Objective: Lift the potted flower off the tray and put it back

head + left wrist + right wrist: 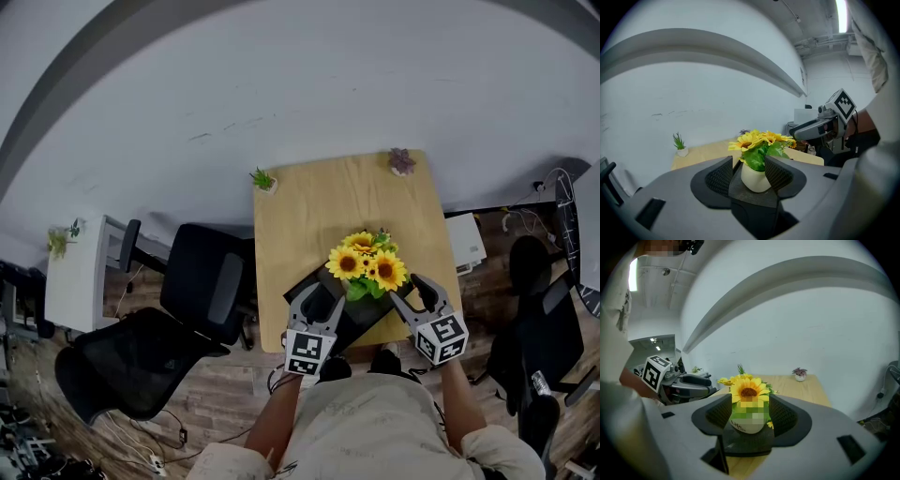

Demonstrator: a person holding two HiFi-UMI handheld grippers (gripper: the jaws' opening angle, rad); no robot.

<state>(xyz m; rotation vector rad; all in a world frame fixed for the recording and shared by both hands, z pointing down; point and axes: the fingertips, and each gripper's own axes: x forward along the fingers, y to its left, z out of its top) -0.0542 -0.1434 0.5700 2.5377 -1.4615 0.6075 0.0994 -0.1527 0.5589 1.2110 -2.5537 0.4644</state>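
Potted flower (366, 267) stands upright on the black tray (359, 317), at the near edge of the wooden surface (319, 206). It's not lifted yet.

Left gripper (319, 302) is at the pot's 8 o'clock and right gripper (412, 291) at its 4 o'clock, both near the tray. Jaws of both are wide apart w/ nothing clamped. Each gripper view frames the white pot btwn its own jaws, but the pads aren't on it.

Handling, as a guess:
- The pot is small, so prob. light, and the blooms make it a bit top-heavy.
- The wall looks smooth, rounded and stiff, so it could slip or roll in a pinch.
- Petals and leaves are soft and overhang the rim, so they're no good as a grip point.
- Best hold is across the pot's belly below the leaves, from 3 and 9 o'clock, kept upright w/ a moderate squeeze.

Two other small plants sit at the far corners, green (264, 179) at 11 o'clock and purple (401, 161) at 1 o'clock, well clear.
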